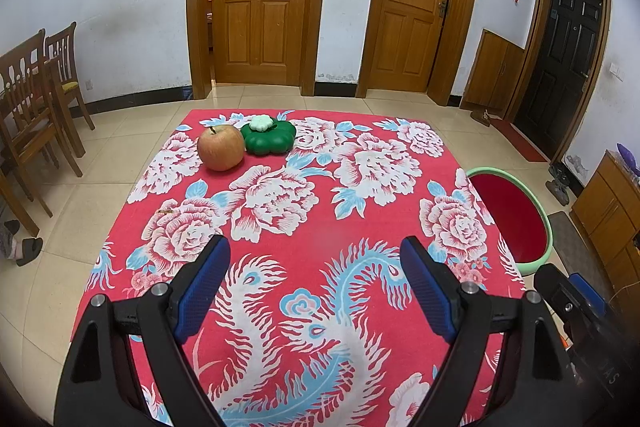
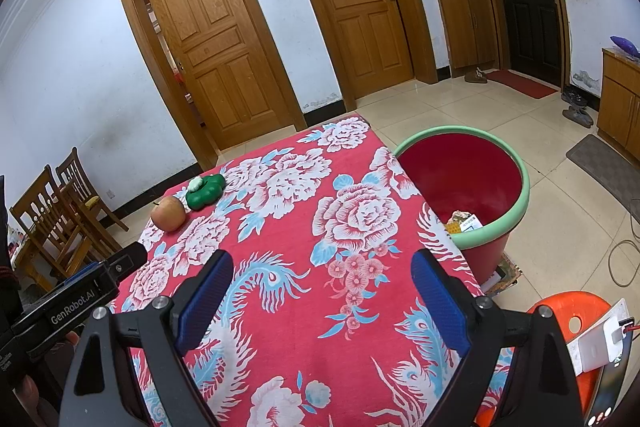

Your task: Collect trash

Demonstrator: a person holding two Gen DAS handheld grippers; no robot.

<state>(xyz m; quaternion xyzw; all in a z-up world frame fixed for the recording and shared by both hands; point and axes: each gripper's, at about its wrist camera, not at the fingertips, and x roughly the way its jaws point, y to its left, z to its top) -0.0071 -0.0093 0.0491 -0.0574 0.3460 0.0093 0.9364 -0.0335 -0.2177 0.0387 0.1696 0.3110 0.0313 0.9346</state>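
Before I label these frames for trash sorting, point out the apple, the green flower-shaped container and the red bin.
apple (image 1: pixel 220 148): left wrist view, front skin.
green flower-shaped container (image 1: pixel 267 142): left wrist view, green side.
red bin (image 2: pixel 523 200): right wrist view, green rim.

Both views evenly lit, soft indoor light; source itself not showing. Fisheye distortion bending door frames (image 1: pixel 200 3) and wall (image 2: pixel 60 67) lines toward edges; black vignette darkening corners in both views. Floor tiles (image 2: pixel 460 103) reflecting doors as faint glare. Soft shadow lying under apple (image 1: pixel 221 148) on tablecloth (image 1: pixel 360 211). Centre detail staying sharp; gripper fingers (image 1: pixel 200 287) in foreground slightly soft. Colours saturated, no motion blur showing.
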